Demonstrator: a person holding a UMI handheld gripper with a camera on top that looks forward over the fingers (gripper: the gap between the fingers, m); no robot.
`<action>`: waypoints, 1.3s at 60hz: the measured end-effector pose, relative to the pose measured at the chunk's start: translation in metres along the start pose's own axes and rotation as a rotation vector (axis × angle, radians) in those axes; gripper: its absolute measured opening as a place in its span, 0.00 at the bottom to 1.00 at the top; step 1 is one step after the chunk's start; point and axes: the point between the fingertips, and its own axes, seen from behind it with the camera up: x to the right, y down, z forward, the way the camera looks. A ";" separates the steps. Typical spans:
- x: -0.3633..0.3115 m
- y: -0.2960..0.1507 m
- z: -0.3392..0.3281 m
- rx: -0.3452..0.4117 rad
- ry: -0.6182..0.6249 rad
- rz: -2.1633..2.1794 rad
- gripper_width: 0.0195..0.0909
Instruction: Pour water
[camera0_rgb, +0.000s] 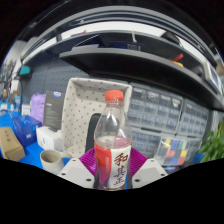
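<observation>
A clear plastic bottle (112, 140) with a red cap and a white label with red and dark characters stands upright between my gripper's (112, 166) fingers. The magenta pads press against both sides of its lower body, so the gripper is shut on it. The bottle's base is hidden below the fingers. To the left, just beyond the left finger, a pale cup (50, 158) stands on the blue surface.
A white patterned box (82, 112) stands behind the bottle. A cardboard box (11, 143) and a purple container (37, 106) lie at the left. Shelving (130, 55) runs overhead, green leaves (213, 145) show at the right, small coloured items (175, 150) beside them.
</observation>
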 end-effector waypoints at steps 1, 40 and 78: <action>0.000 0.003 0.000 0.002 -0.006 0.022 0.26; -0.015 0.063 0.013 0.031 -0.019 0.187 0.42; -0.015 0.109 -0.172 -0.150 0.130 0.293 0.91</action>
